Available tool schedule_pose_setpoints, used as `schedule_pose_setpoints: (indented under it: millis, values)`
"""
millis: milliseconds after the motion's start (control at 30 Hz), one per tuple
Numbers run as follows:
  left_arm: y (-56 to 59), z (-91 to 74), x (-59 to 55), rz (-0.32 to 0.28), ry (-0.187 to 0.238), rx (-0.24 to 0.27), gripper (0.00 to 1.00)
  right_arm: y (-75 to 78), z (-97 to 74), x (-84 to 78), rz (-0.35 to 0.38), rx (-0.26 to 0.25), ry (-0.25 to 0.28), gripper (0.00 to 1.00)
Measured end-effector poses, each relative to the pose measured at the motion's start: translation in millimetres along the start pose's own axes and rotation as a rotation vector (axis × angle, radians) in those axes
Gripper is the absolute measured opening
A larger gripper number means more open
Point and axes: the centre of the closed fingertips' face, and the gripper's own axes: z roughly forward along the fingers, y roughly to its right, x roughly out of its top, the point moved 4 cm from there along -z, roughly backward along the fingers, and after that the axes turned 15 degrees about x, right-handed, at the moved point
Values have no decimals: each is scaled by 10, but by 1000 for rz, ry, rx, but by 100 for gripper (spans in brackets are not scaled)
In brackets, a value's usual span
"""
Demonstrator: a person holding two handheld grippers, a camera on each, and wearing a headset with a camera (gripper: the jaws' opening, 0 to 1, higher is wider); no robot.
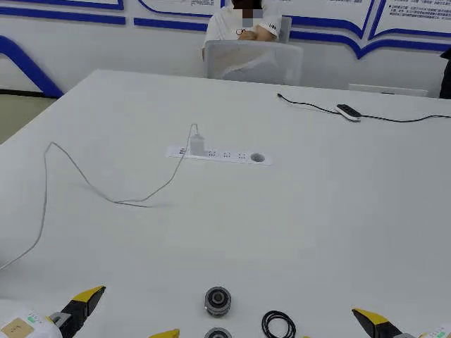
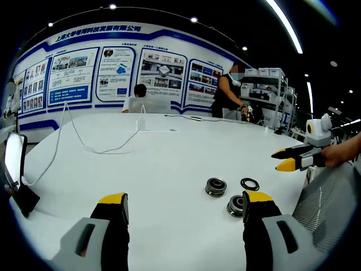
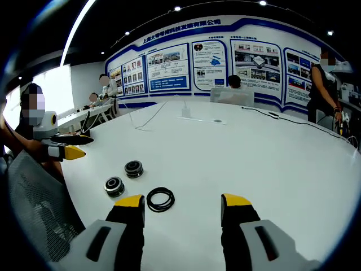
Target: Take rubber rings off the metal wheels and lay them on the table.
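The 2 metal wheels sit on the table, loose rubber rings just beside. Both the left gripper and the right gripper gape, empty. The rubber is likely soft and stretchy, so pinch it at a wheel's rim.

- Setting: an exhibition-style laboratory or office hall.
- Wall panels: blue-bordered display boards carrying photographs and text.
- Table: large, white, with an inset power strip and a trailing cable.
- Racks of equipment under a ceiling light strip.
- Person seated at the table's far edge.
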Motion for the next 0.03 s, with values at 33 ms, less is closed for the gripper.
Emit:
schedule_pose_setpoints:
  millis: [33]
  values:
    - [3, 1, 2, -2, 1, -1, 85, 3, -1, -3, 1, -1, -1, 56]
